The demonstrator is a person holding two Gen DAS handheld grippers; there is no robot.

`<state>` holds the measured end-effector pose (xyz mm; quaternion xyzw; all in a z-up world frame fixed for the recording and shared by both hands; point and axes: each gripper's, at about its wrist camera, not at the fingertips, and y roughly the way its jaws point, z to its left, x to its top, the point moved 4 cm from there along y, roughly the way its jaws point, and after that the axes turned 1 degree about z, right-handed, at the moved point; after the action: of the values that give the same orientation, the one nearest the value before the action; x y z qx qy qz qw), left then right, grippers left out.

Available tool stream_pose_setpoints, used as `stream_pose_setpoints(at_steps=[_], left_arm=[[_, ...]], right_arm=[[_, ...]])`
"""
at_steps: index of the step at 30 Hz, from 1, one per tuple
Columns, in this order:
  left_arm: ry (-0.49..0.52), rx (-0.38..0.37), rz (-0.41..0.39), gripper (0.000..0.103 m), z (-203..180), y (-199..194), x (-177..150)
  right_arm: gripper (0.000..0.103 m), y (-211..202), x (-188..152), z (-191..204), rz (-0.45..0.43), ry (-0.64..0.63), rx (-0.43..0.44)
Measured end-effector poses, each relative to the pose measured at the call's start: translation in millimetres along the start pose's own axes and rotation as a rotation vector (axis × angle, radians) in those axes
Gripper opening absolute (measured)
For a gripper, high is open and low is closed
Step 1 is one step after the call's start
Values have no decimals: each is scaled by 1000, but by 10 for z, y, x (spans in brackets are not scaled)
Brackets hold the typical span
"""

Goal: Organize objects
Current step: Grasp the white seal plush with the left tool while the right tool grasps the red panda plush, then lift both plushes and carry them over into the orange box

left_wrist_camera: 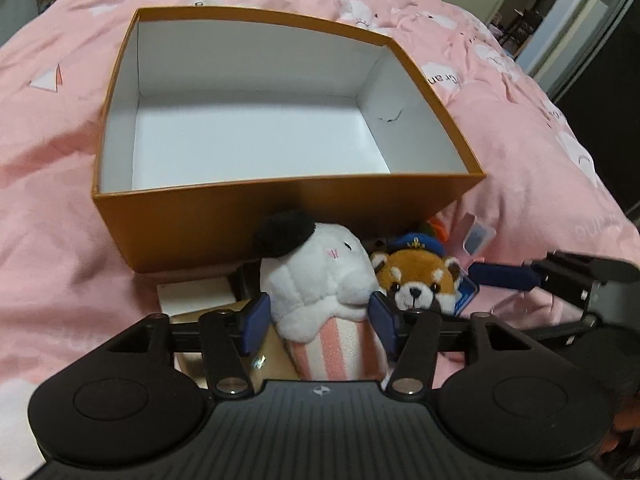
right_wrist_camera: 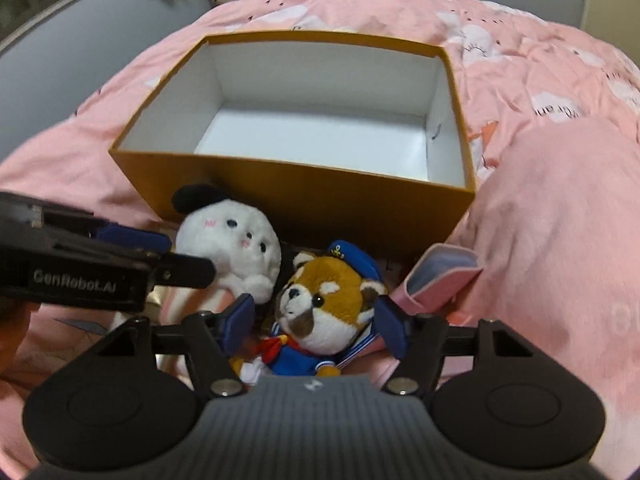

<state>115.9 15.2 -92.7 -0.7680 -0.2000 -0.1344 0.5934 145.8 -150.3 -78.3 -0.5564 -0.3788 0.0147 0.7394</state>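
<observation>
Both cameras are riding on handheld grippers, tilting steeply down over a pink bedspread (left_wrist_camera: 540,168). The left view is hovering close above a white plush (left_wrist_camera: 320,276); the right view is hovering close above a fox plush (right_wrist_camera: 320,304). Both are facing the far open orange box (left_wrist_camera: 200,232) and sharing both toys.

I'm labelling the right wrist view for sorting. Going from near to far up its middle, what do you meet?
Right hand-held gripper → red panda plush in sailor outfit → orange box, open and white inside → pink bedspread.
</observation>
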Motion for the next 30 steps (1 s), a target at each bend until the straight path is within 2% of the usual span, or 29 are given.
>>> stream_pose_setpoints(at_steps=[4,6,12,16,17,19,25,27,30], left_arm=[[-17,-1,-12,69,-54,75,68],[-9,12,-14,74,-82,125,86],[-3,56,21,78,-105,281,110],[-25,23,36,80,-70,352,98],[-33,15,35,79,-56,351,95],[-42,5,30,77,-43,343,88],[-18,0,19,72,-73,272,44],[-31,-14,17,70,-50,228,25],[-49,-39,18,70,-13,143,-10]], right_arm=[[70,132,-13,0,15,-27,1],[71,192,-20,-1,22,-47,-14],[77,269,-21,56,20,-98,-35],[80,354,-54,37,51,-100,-70],[79,360,-60,26,53,-95,-74],[72,355,-60,3,48,-90,-85],[65,303,-47,-28,33,-91,-95],[61,257,-46,-34,22,-93,-97],[61,156,-38,-24,-1,-113,-124]])
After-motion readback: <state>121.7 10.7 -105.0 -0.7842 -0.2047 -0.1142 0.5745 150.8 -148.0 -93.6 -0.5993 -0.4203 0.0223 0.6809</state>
